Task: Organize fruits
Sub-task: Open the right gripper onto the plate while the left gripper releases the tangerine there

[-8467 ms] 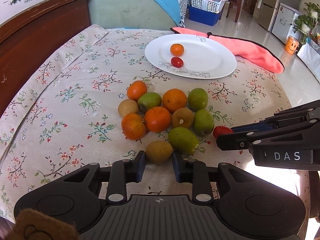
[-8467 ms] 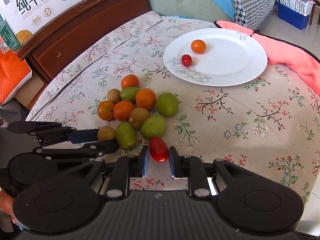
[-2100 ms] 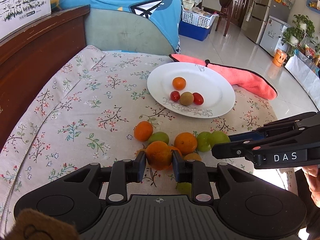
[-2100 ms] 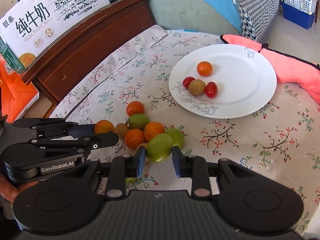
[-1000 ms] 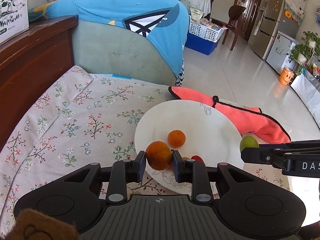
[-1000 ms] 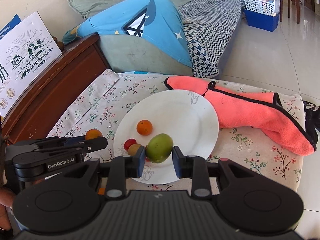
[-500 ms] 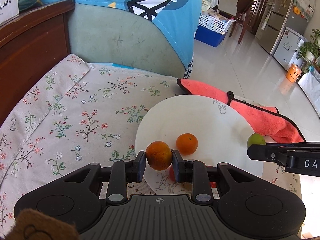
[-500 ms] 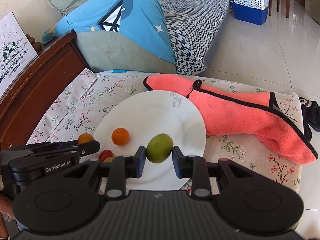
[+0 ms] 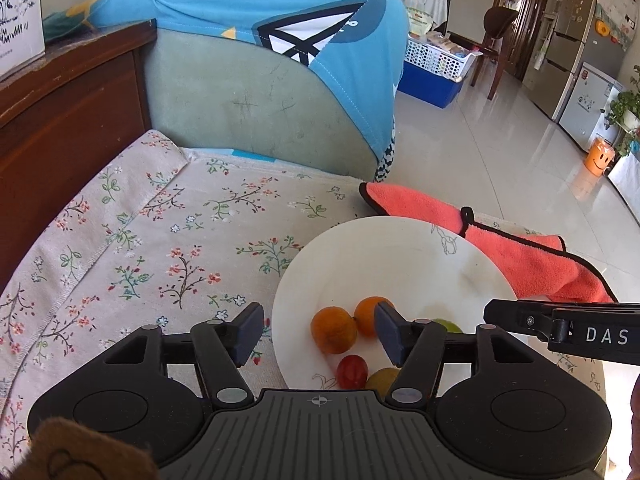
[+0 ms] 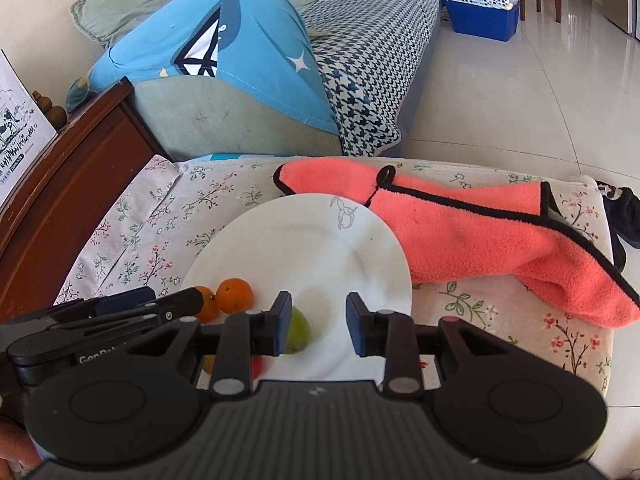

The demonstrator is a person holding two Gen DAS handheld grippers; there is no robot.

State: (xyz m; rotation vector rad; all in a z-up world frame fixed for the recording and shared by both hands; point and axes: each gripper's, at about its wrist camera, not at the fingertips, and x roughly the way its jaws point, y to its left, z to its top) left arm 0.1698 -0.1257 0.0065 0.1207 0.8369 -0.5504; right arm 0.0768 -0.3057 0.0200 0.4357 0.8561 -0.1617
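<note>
Oranges (image 9: 333, 329) and green fruit (image 10: 297, 336) dot white plate (image 9: 400, 256).

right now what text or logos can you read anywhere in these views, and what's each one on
"DAS" on the right gripper, white letters along its side, left wrist view.
"GenRob", cut off by the near gripper, on the left gripper, right wrist view.
Printed carton on the wooden cabinet: a cow drawing and small lines of print, too small to read.
Fridge stickers: too small to read.
Orange bucket: a smiley face, no words.

A floral-clothed table (image 9: 168, 240) carries a white plate (image 9: 400, 256) and a coral towel (image 10: 480, 236).
</note>
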